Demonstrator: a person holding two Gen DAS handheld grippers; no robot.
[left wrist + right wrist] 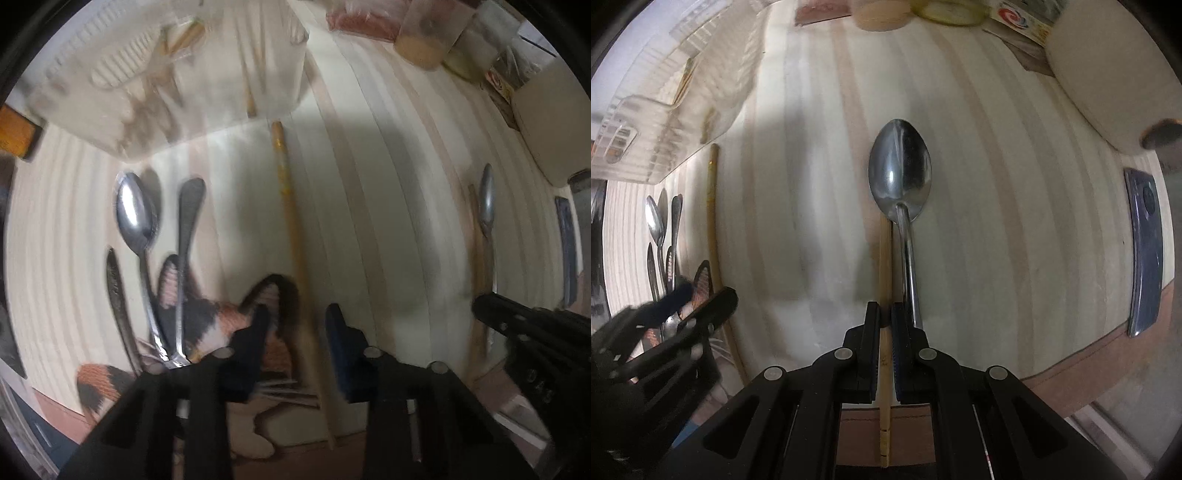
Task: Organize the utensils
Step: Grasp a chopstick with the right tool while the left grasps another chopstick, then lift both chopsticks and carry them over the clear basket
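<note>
From the left wrist view, the left claw (295, 332) is spread in the blurred picture, a long yellowish chopstick (291, 221) lying on the pale striped table (388, 184) and running down between its fingers, with a shiny steel spoon (135, 214) and other cutlery handles to the left. From the right wrist view, the right claw (884, 317) is pinching a pale wooden chopstick (885, 369) lying just beside a large steel serving spoon (900, 173).

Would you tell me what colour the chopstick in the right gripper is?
Pale bamboo tan; the chopstick shows best in the right wrist view.
</note>
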